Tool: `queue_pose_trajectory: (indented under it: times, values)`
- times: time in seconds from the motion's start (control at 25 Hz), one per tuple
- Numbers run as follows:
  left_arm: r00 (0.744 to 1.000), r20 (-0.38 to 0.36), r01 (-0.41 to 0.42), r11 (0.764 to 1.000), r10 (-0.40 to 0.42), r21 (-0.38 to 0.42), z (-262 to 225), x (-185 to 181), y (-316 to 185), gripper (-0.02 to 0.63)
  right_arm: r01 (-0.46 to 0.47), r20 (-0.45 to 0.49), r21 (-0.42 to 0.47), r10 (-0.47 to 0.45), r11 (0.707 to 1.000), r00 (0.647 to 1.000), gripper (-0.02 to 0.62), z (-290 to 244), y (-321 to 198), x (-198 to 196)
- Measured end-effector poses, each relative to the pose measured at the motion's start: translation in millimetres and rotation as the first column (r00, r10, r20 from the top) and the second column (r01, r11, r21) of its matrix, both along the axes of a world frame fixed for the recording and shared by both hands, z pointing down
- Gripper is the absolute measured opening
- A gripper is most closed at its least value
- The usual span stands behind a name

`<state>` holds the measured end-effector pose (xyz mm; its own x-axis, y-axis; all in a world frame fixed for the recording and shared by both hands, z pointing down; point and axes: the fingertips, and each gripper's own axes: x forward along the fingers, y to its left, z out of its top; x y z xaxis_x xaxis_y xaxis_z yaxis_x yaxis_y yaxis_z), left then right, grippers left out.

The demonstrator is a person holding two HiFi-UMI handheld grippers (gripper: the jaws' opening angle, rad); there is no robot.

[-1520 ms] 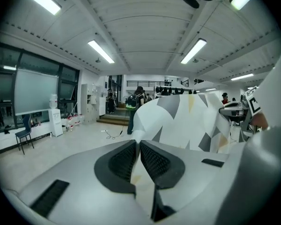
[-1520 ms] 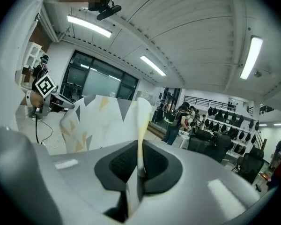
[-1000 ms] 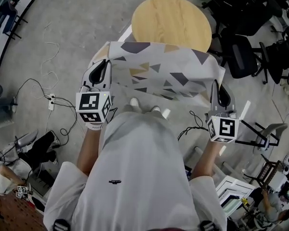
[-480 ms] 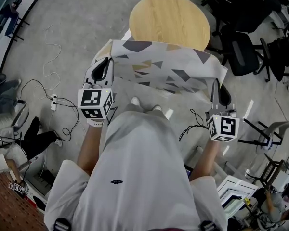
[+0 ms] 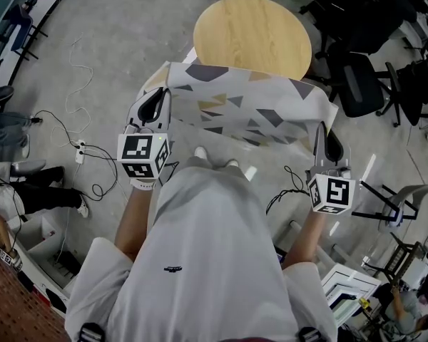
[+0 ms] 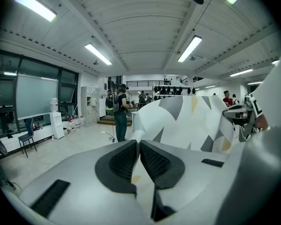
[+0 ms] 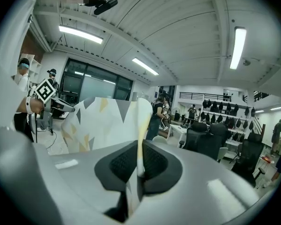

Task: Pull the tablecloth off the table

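The tablecloth stretches between the left tongs and right tongs, both clamped on its edge.

The tablecloth was white, scattered with grey, charcoal and tan triangles. The table was pale wood grain. My left gripper and right gripper were light grey with black ribbed pads, their cubes white with black squares.
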<state>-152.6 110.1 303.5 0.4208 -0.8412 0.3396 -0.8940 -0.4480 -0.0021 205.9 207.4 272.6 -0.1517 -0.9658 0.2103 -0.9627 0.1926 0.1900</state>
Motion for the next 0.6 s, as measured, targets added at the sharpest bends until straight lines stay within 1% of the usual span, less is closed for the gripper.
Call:
queue_pose_trajectory:
  times: [0.24,0.44,0.6]
  values:
    - [1.000,0.005,0.003,1.000,-0.003,0.001,-5,-1,0,0.032,-0.001,0.006,0.001,0.001,1.000,1.000,0.023,-4,-1,0]
    - [1.000,0.011,0.007,1.000,-0.007,-0.001,-3,15,12,0.031,0.003,0.016,0.004,-0.003,1.000,1.000,0.023,0,10,15]
    - [1.000,0.016,0.009,1.000,-0.009,-0.006,-2,17,14,0.031,0.007,0.017,0.006,-0.007,1.000,1.000,0.023,-1,12,19]
